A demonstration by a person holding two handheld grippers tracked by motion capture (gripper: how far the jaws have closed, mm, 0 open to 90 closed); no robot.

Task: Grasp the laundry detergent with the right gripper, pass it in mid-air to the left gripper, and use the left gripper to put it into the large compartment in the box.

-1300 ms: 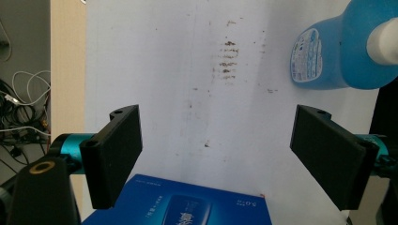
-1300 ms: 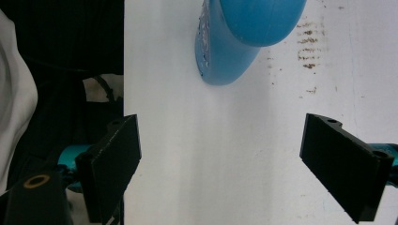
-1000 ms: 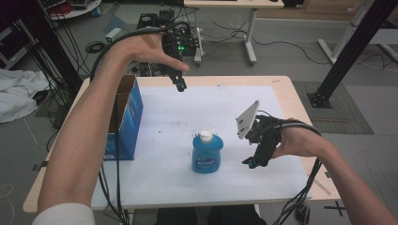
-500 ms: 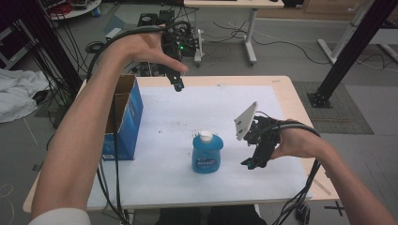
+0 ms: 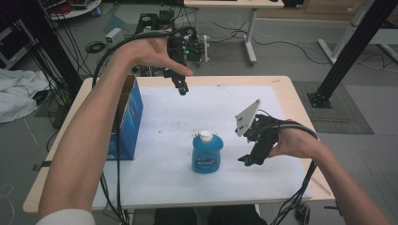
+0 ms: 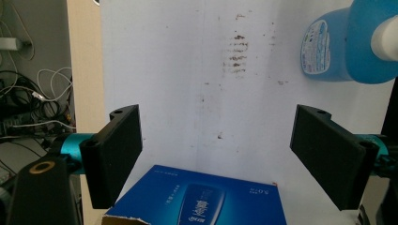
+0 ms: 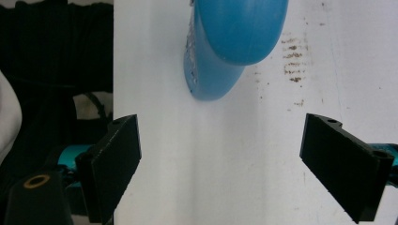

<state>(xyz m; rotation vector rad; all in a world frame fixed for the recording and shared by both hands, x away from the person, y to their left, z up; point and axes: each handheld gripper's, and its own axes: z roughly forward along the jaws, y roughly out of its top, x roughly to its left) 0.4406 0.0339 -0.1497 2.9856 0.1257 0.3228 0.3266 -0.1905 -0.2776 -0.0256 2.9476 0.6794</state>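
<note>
The right tongs point(image 5: 247, 161), jaws wide apart and holding nothing, hang low just beside a blue bottle point(image 5: 207, 153) that stands upright with its white cap point(image 5: 205, 136) on, near the middle of the white-covered surface point(image 5: 281, 117). In the right gripper view the bottle sits ahead of the jaws and slightly off their centre line, not yet between them, so the step in hand reads as the approach to a grasp; the next move would call for bringing the gap level with the bottle's body and centring it before closing. The left tongs point(image 5: 182, 89), also spread apart and empty, hang in the air over the far side of the surface, near an open blue box point(image 5: 123, 119) at the left edge. The box's inside is hidden from the high view, and in the left gripper view the frame cuts off all but its printed face. The bottle's label is too small to read, and dark specks on the white cover cannot be identified.
</note>
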